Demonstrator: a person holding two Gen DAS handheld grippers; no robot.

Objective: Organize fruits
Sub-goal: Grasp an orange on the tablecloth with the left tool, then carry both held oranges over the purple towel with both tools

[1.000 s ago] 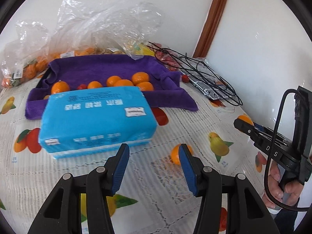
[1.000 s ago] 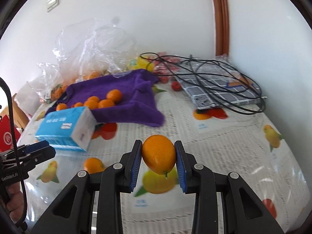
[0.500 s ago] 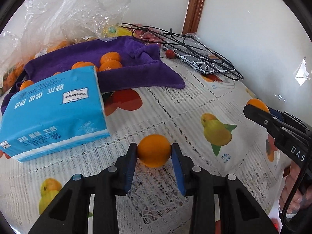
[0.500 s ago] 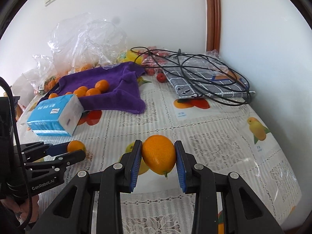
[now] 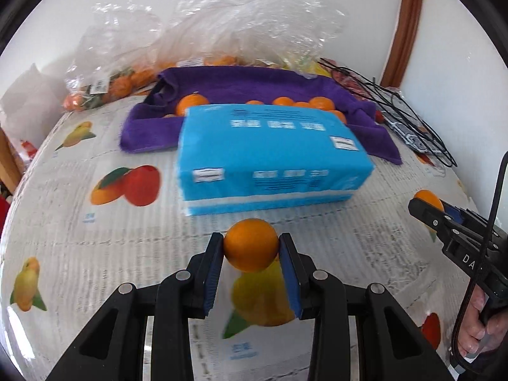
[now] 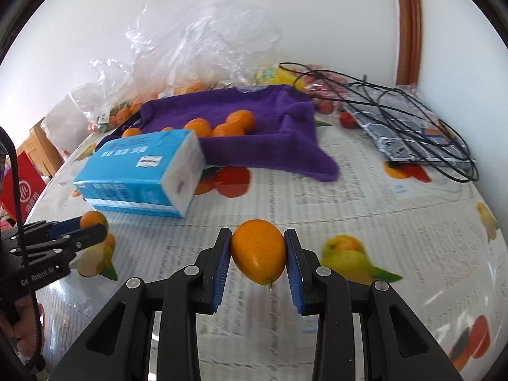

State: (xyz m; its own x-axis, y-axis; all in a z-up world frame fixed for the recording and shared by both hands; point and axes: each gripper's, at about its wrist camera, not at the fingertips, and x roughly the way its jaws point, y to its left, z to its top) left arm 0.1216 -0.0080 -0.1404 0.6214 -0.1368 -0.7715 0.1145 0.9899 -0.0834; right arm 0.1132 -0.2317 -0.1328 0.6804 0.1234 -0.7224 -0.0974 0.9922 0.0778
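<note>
My left gripper [image 5: 250, 249] is shut on a round orange [image 5: 250, 244], held above the fruit-print tablecloth. My right gripper [image 6: 257, 258] is shut on an oval orange [image 6: 258, 255] with its stem end down. The left gripper also shows at the left of the right wrist view [image 6: 90, 227], and the right gripper at the right of the left wrist view [image 5: 428, 206]. A purple towel [image 5: 254, 82] at the back holds several oranges [image 6: 235, 122]. It lies behind a blue tissue pack [image 5: 270, 155].
Clear plastic bags [image 5: 222, 28] with more oranges stand against the wall behind the towel. Black cables [image 6: 397, 108] lie on a checked mat at the back right, with small red fruits [image 6: 347, 119] beside it. The table's right edge is near the wall.
My left gripper closed on the loose orange, lifted it and swung left to face the tissue pack. My right gripper kept its orange and moved nearer the towel.
</note>
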